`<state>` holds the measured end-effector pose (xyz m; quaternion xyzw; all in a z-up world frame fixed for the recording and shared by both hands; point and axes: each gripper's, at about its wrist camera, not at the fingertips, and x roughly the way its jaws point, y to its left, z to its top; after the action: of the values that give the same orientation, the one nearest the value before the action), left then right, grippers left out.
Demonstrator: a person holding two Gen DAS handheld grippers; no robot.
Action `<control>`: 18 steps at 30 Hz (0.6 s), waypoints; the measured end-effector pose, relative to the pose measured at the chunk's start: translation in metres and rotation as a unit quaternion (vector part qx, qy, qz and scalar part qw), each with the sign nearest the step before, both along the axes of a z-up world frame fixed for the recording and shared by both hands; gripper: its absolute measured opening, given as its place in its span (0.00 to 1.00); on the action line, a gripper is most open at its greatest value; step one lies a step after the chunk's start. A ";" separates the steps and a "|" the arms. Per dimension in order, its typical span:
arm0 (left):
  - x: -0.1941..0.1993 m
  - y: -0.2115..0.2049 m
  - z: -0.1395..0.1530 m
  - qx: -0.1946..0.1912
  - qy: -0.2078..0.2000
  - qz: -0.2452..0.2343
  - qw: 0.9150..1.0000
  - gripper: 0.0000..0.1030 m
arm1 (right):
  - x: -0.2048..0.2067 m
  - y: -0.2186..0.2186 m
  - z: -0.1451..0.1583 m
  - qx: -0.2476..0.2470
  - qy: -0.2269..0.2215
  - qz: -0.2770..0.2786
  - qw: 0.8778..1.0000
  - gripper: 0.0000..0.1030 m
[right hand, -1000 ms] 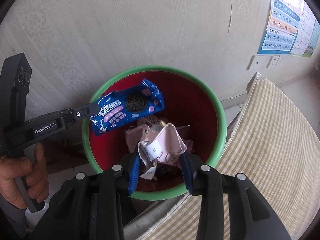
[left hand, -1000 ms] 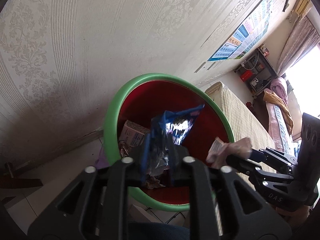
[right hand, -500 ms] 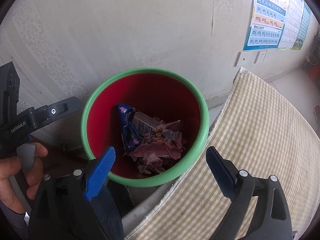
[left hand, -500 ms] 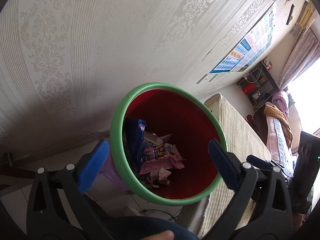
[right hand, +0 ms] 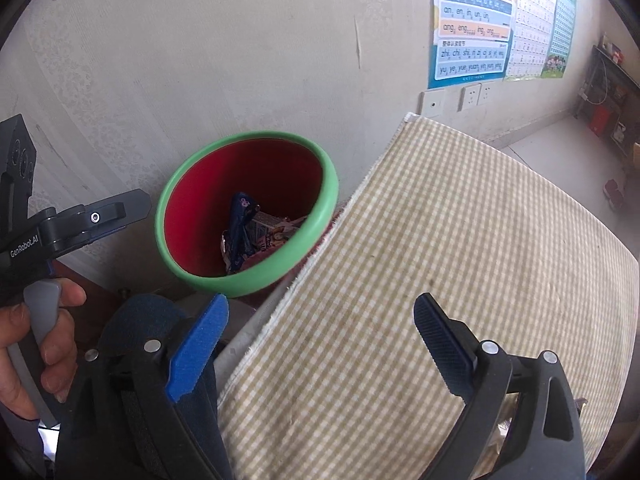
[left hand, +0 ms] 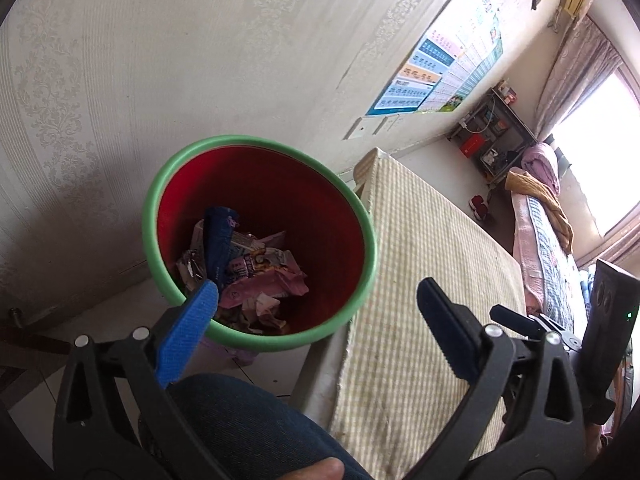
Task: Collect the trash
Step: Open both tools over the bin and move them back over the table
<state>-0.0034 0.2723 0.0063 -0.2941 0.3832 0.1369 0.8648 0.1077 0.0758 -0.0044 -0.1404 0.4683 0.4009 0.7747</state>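
Red bin (left hand: pixel 320 216), green rim, beside the checked tablecloth (right hand: pixel 460 240): wrappers (left hand: pixel 256 276) and blue packet (left hand: pixel 218 240) lie inside | your left gripper (left hand: pixel 316 320) and right gripper (right hand: pixel 320 340): jaws just opened wide, nothing between them | left: cloth shows no trash, so you look nearly done.

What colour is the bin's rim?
Green, around a red inside; the trash bin shows best in the left wrist view.

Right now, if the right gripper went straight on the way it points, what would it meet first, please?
Most likely the yellow checked cloth-covered table: it fills the gap ahead of the open right gripper, not the green-rimmed red bin, though depth is uncertain.
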 end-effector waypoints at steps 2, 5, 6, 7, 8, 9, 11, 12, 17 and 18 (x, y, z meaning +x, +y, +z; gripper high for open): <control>0.005 -0.015 0.003 0.002 0.002 -0.014 1.000 0.95 | 0.000 -0.017 0.003 0.000 -0.004 -0.010 1.000 0.88; 0.012 -0.040 0.007 0.008 0.003 -0.035 0.999 0.95 | 0.003 -0.044 0.007 0.004 -0.007 -0.029 1.000 0.88; 0.015 -0.049 0.009 0.009 0.004 -0.043 0.999 0.95 | 0.004 -0.054 0.008 0.006 -0.009 -0.037 0.999 0.88; 0.018 -0.057 0.010 0.011 0.004 -0.052 0.999 0.95 | 0.004 -0.061 0.009 0.007 -0.009 -0.044 0.999 0.88; 0.021 -0.066 0.012 0.014 0.005 -0.060 0.998 0.95 | 0.006 -0.070 0.010 0.008 -0.009 -0.050 0.999 0.88; 0.023 -0.075 0.013 0.016 0.006 -0.069 0.997 0.95 | 0.007 -0.079 0.011 0.009 -0.010 -0.057 0.998 0.88; 0.029 -0.092 0.015 0.020 0.008 -0.088 0.996 0.95 | 0.008 -0.097 0.012 0.012 -0.010 -0.070 0.997 0.88; 0.031 -0.099 0.015 0.023 0.009 -0.096 0.995 0.95 | 0.008 -0.105 0.013 0.013 -0.009 -0.077 0.997 0.88; 0.045 -0.136 0.015 0.028 0.013 -0.130 0.991 0.95 | 0.013 -0.144 0.018 0.028 0.001 -0.112 0.993 0.88; 0.048 -0.142 0.015 0.028 0.014 -0.136 0.990 0.95 | 0.014 -0.151 0.019 0.029 -0.001 -0.118 0.993 0.88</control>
<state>0.0443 0.1306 0.0213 -0.2132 0.4279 0.0326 0.8777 0.1212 -0.0757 0.0148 -0.0623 0.4690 0.3203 0.8207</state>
